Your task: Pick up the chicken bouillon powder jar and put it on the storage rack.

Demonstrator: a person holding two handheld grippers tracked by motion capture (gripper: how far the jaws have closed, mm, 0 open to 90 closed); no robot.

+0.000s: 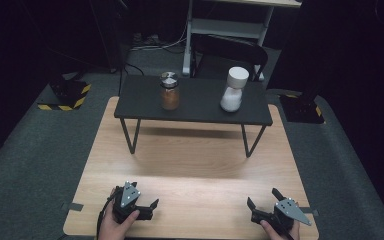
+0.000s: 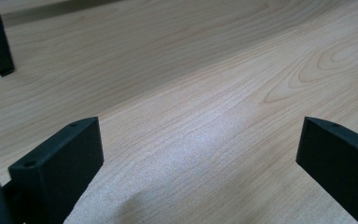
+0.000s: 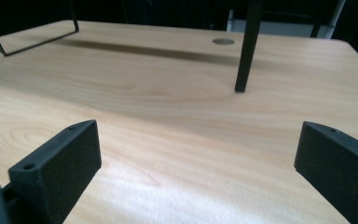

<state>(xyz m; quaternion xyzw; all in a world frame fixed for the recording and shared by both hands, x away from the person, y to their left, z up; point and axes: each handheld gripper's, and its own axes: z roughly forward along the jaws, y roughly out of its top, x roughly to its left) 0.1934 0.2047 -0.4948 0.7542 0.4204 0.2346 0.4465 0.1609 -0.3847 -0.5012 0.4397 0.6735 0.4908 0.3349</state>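
Two hands sit at the near edge of the wooden table. Each holds a tool: the left gripper and the right gripper, both with jaws spread wide and holding nothing. Farther back, a small black shelf stands on thin legs. On it are a jar of brown stuff, maybe spice, and a white bottle, well apart. Grey carpet covers the floor, and the room is dark.

A shelf stands at the far end of the table. On the shelf, a jar stands left and a bottle right, well apart.
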